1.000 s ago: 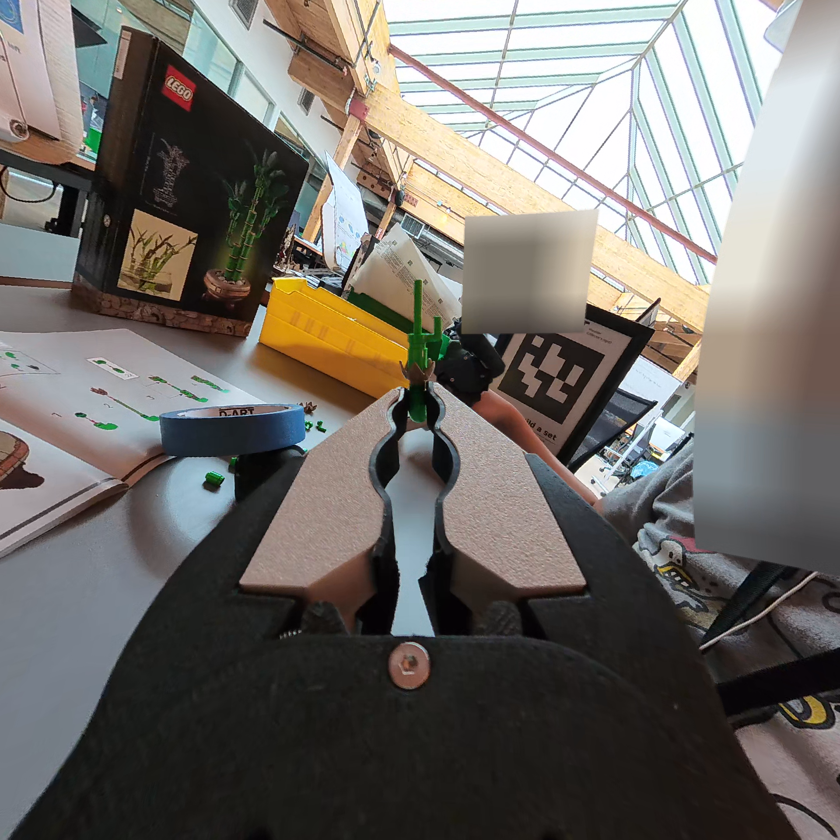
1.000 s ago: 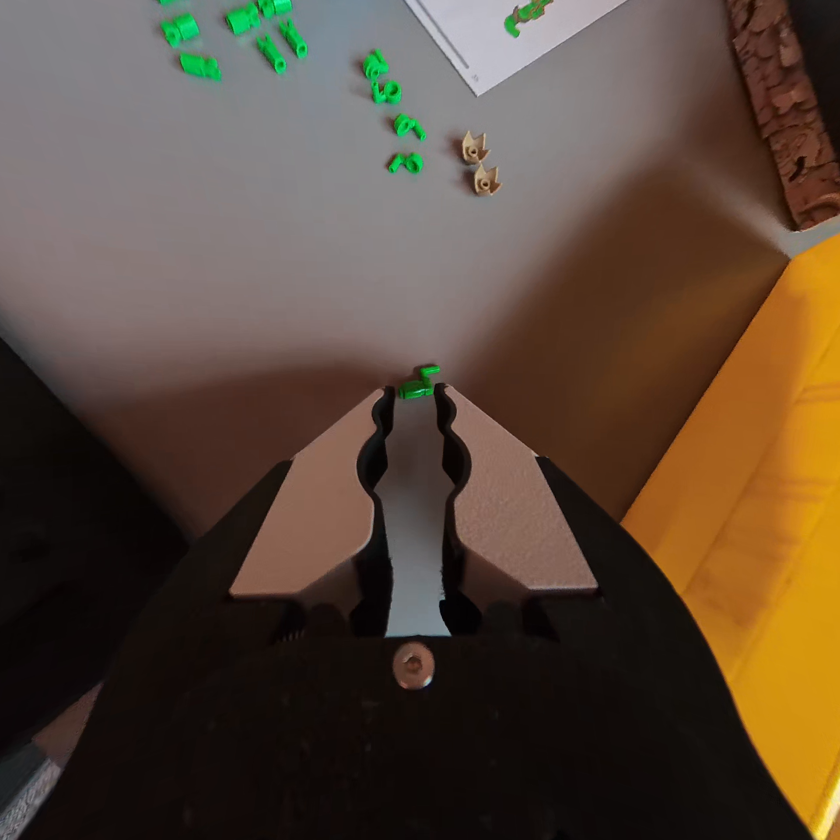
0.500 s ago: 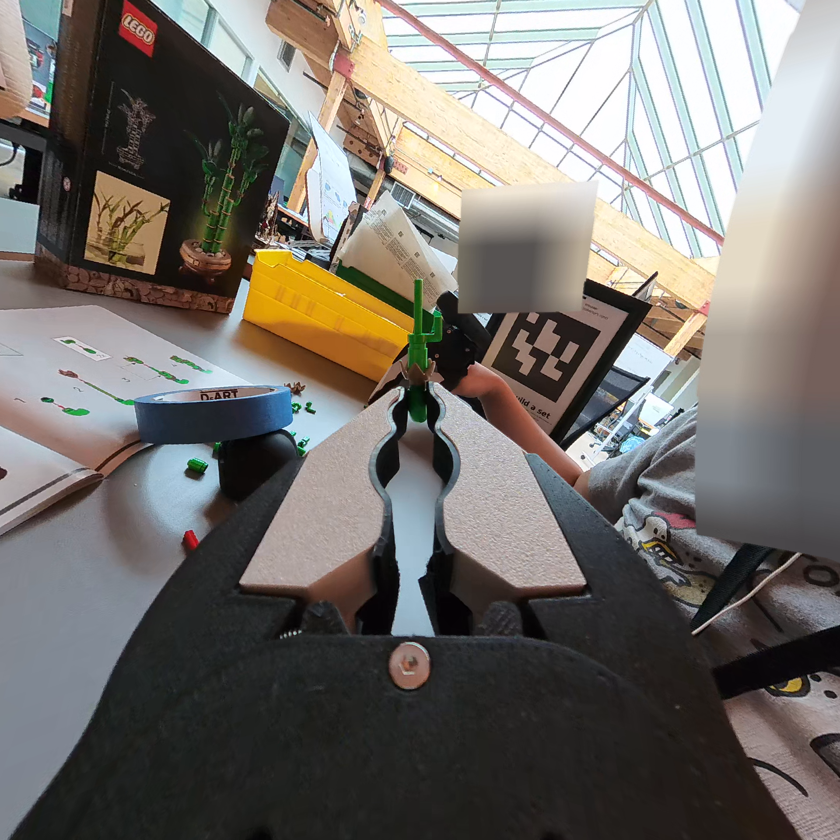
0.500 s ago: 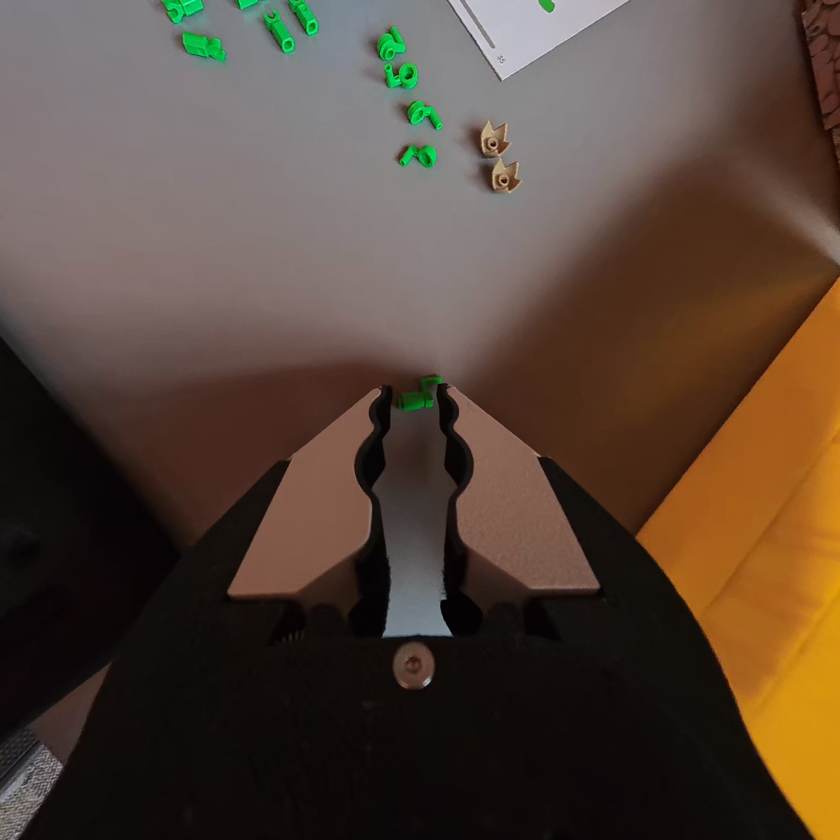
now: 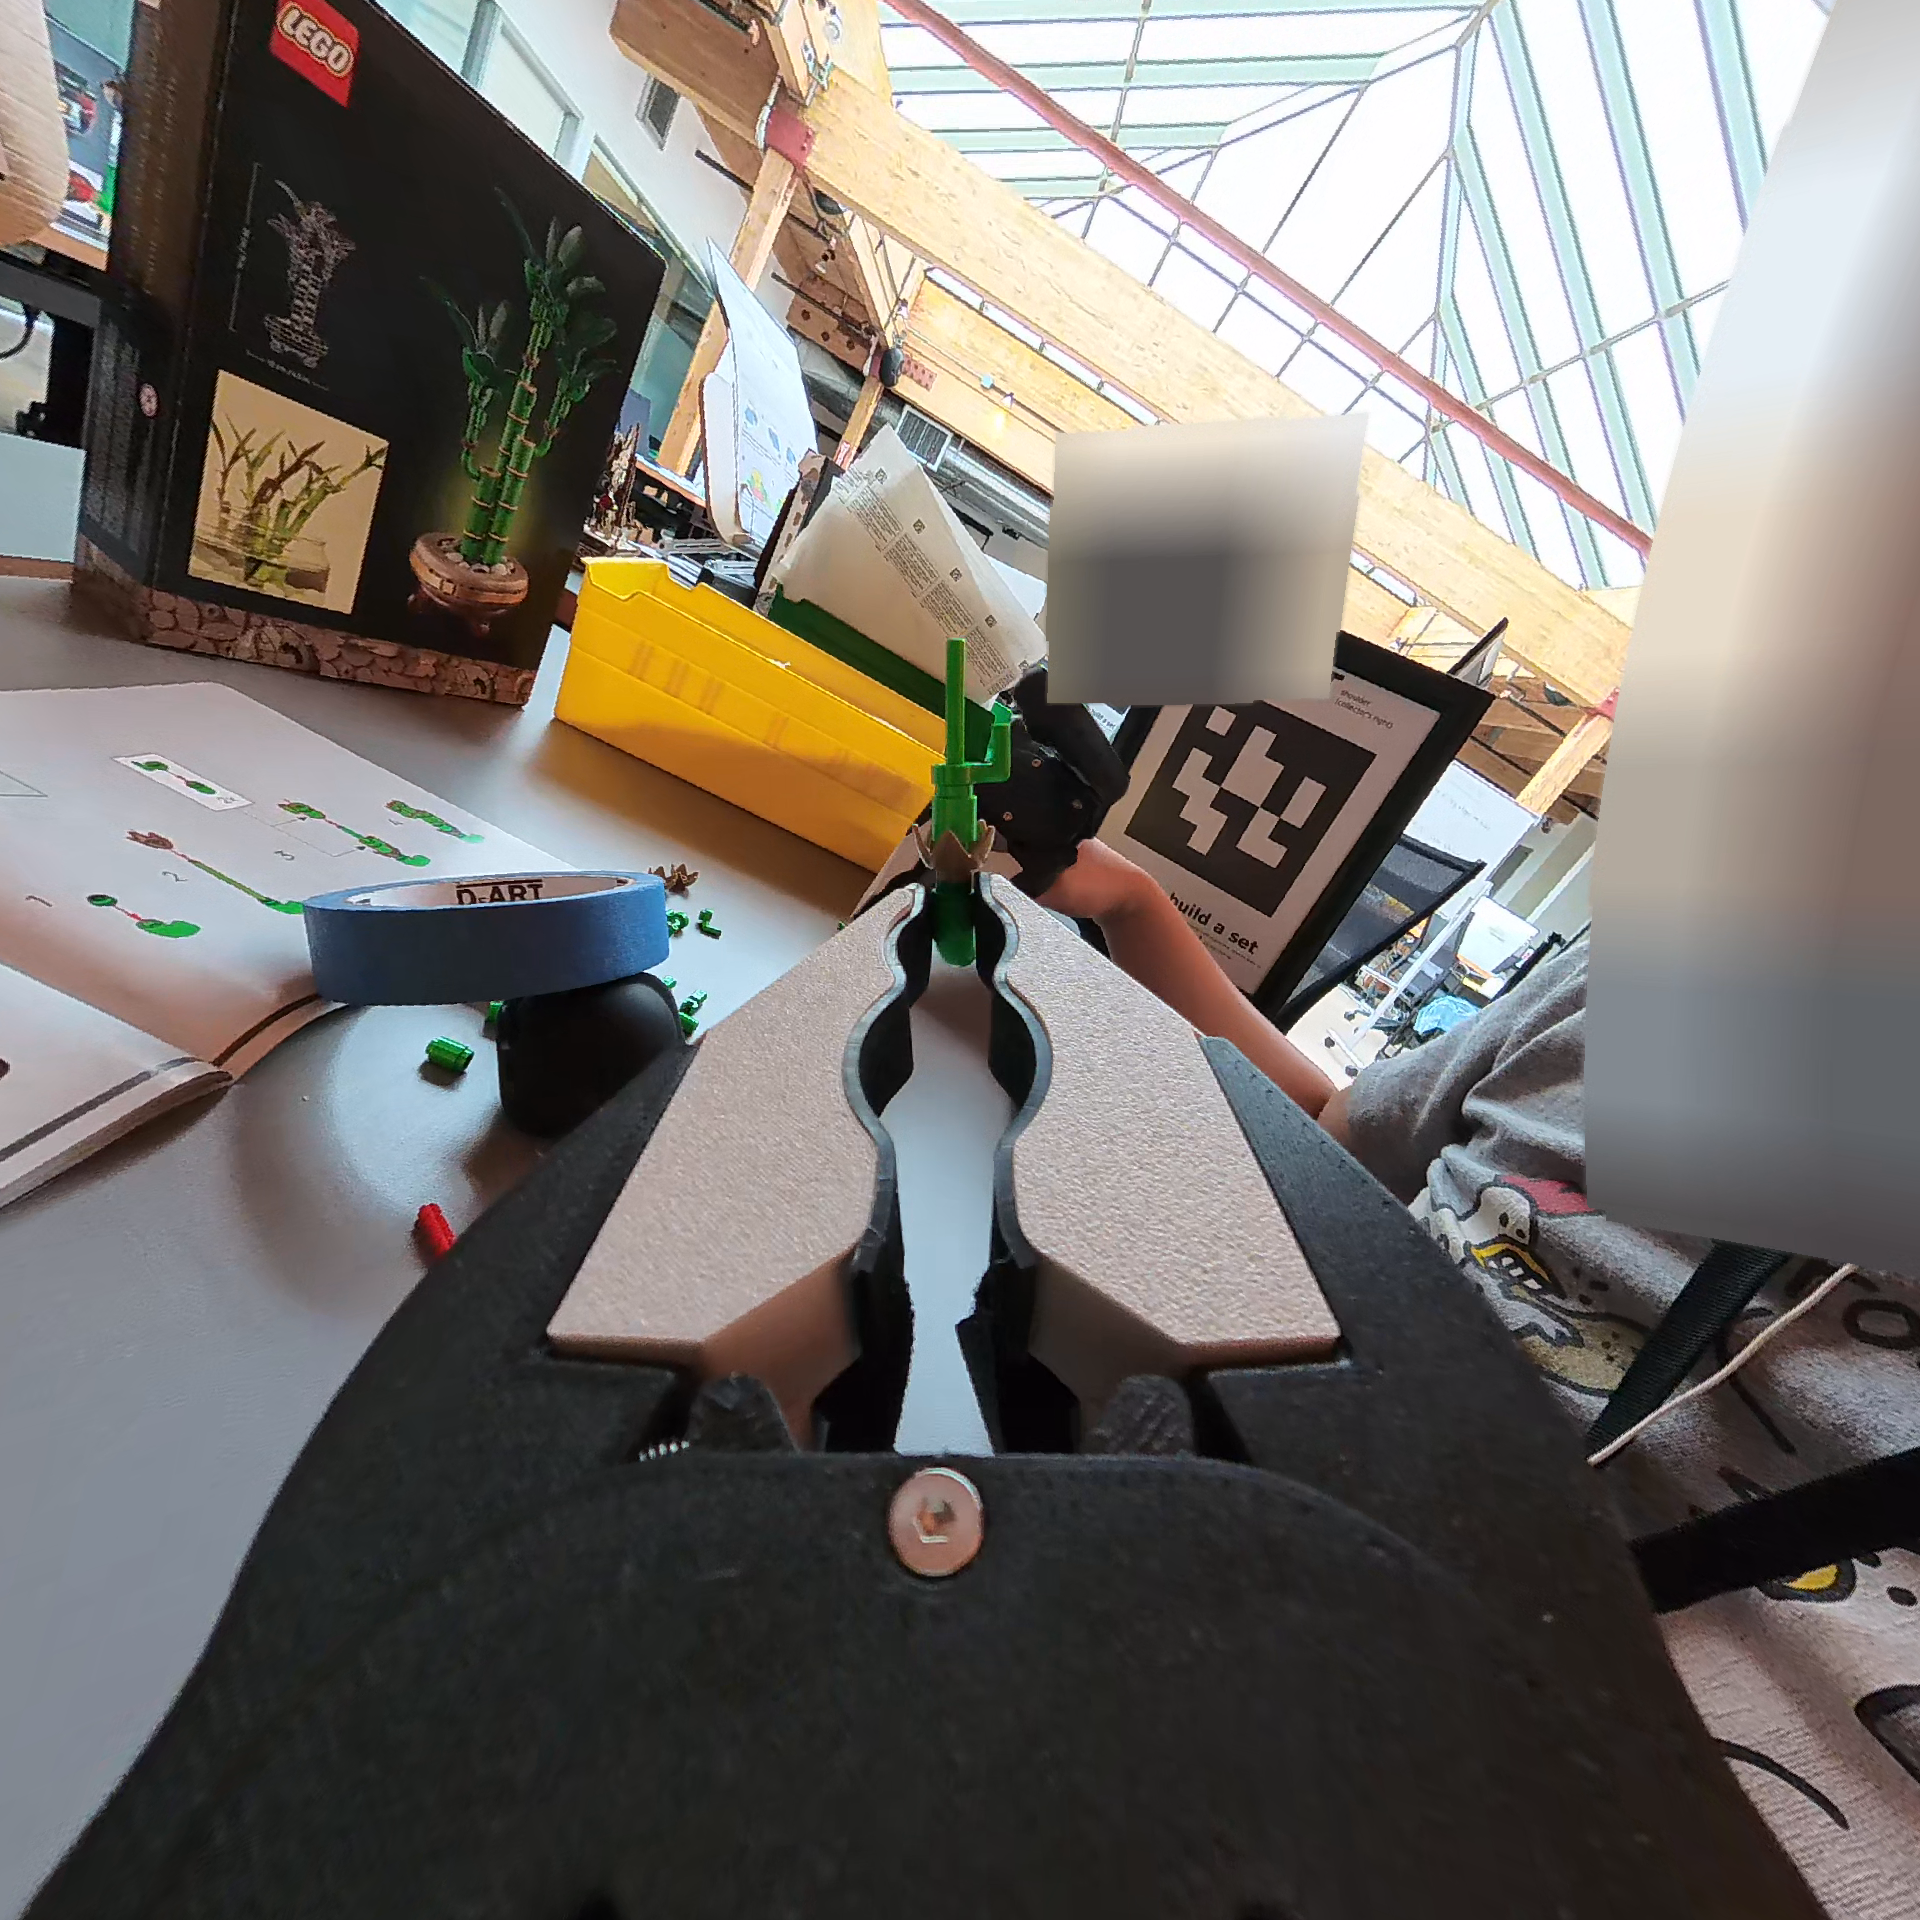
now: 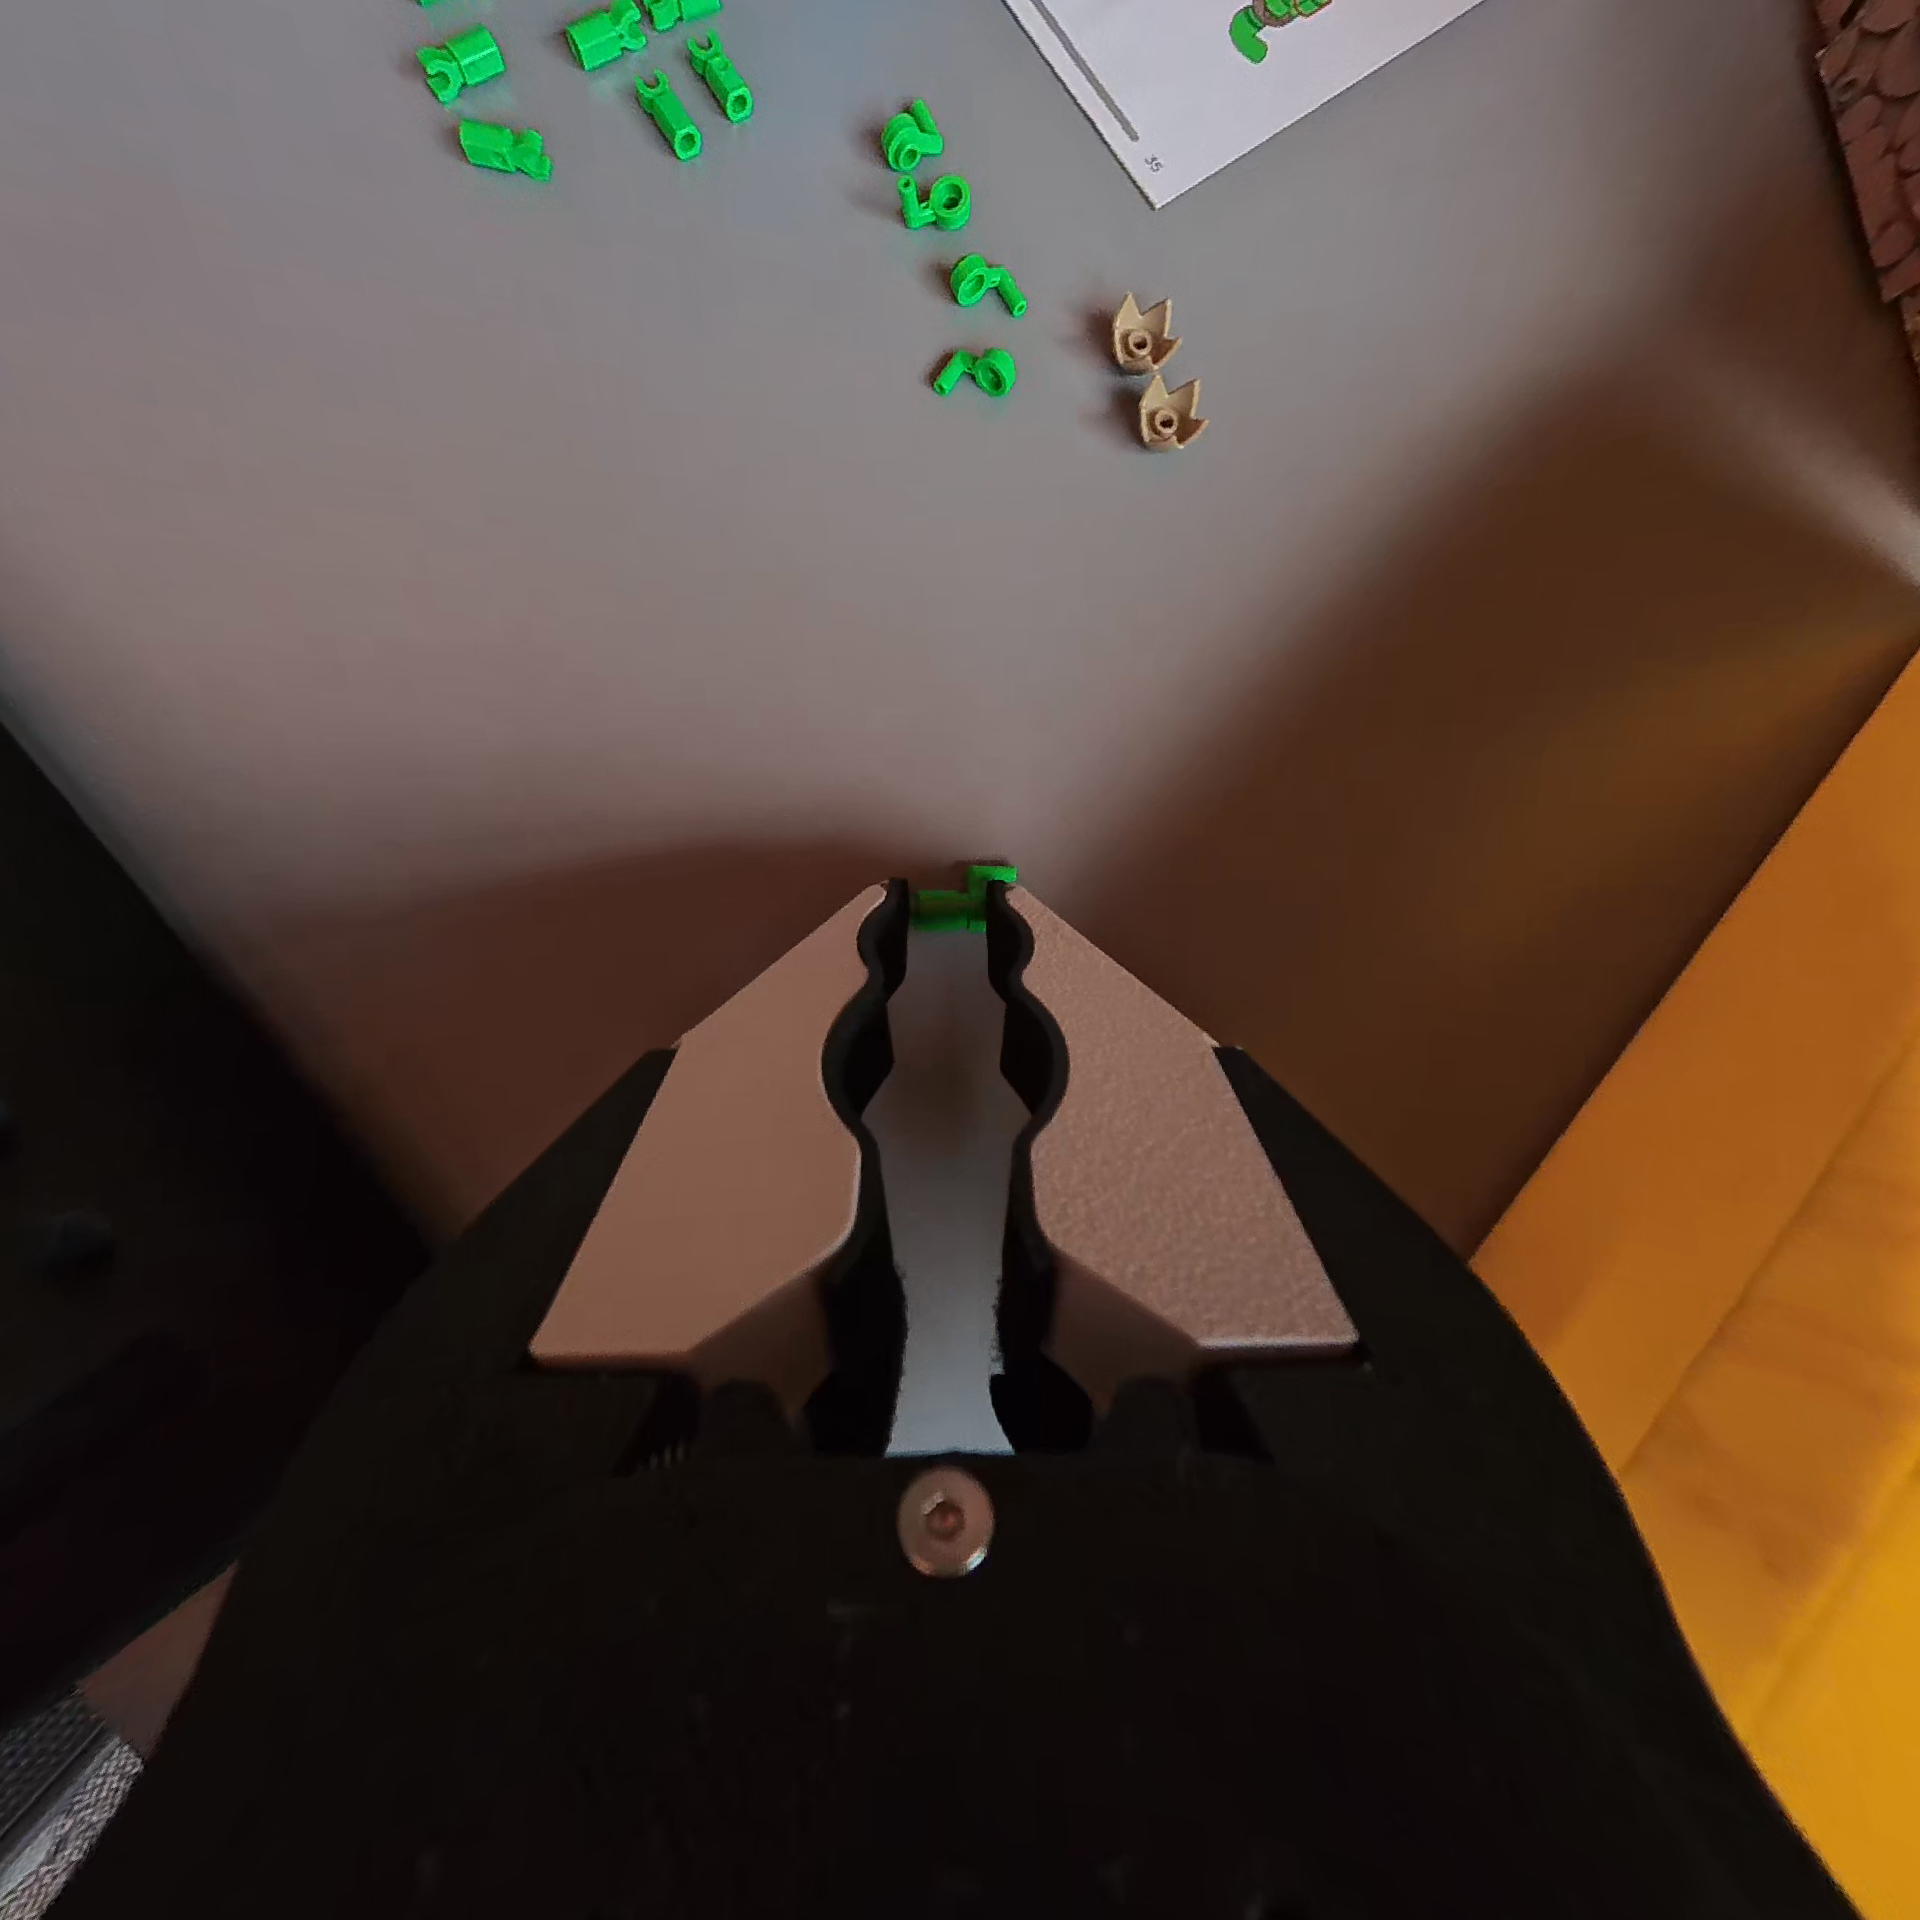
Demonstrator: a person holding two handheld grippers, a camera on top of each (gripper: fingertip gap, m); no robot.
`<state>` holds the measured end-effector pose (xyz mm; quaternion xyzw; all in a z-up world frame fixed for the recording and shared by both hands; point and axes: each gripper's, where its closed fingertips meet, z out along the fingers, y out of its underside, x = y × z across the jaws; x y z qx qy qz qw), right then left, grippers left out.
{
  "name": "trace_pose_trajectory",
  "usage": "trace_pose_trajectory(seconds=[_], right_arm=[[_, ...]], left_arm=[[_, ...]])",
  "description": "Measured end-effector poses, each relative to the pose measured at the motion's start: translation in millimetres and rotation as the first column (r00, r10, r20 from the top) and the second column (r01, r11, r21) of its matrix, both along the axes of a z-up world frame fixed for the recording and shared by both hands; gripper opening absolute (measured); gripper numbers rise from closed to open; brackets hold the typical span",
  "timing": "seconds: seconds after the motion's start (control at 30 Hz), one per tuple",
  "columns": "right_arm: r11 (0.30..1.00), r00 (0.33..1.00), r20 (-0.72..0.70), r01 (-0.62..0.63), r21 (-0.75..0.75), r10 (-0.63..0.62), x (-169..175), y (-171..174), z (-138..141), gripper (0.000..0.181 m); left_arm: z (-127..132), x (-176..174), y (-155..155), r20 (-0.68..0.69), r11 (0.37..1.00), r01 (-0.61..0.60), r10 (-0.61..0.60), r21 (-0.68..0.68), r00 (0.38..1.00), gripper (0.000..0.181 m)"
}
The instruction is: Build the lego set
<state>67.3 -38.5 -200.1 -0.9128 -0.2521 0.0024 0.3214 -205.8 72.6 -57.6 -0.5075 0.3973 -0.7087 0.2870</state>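
a high hall with timber beams and a glazed roof stands behind a grey table (image 5: 187, 1299). on the table, from the left wrist view: a black set box (image 5: 353, 343) upright at the far edge, an open manual (image 5: 156, 894) lying flat, a yellow bin (image 5: 727, 707) with paper sheets in it, a blue tape roll (image 5: 488, 935) resting on a dark round object, and a framed marker card (image 5: 1247, 800) standing to the right. a person in a grey printed shirt sits at the right edge.

the left gripper (image 5: 954, 904) is clenched on the lower end of the stem (image 5: 961, 800), a thin green rod assembly held upright, clear of the table. a tan petal piece sits on the stem just above the fingertips, and a green clip piece is already mounted higher up with its arm pointing right.

the right gripper (image 6: 948, 904) points down at the table and is clamped on a small green clip (image 6: 951, 904), which lies crosswise between the fingertips. loose green parts (image 6: 945, 197) and two tan petals (image 6: 1153, 374) lie well beyond it, near a corner of the manual; the bin's wall fills the right edge of that view.

step in hand, as judged: adding a further clip to the stem. one part is in each gripper and they are not yet joined.

the next move calls for bringing the clip up to the bare rod above the mounted piece, lining its hole or clip opening with the rod axis, and pressing it on while the left gripper holds the stem steady. the rod is thin, so side load may bend or twist it in the grip.
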Motion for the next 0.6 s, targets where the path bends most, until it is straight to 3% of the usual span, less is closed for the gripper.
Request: trace_pose_trajectory(seconds=[0.3,0.6], right_arm=[[0.994,0.999,0.038,0.007,0.105,-0.011,-4,5,11,0.013],[0.999,0.994,-0.105,0.015,0.04,-0.011,-37,13,3,0.013]], left_arm=[[-11,4,5,-0.062,0.999,-0.013,0.01,-0.04,0.998,0.004],[-18,7,1,-0.1,0.999,0.015,-0.02,-0.05,0.995,0.004]])
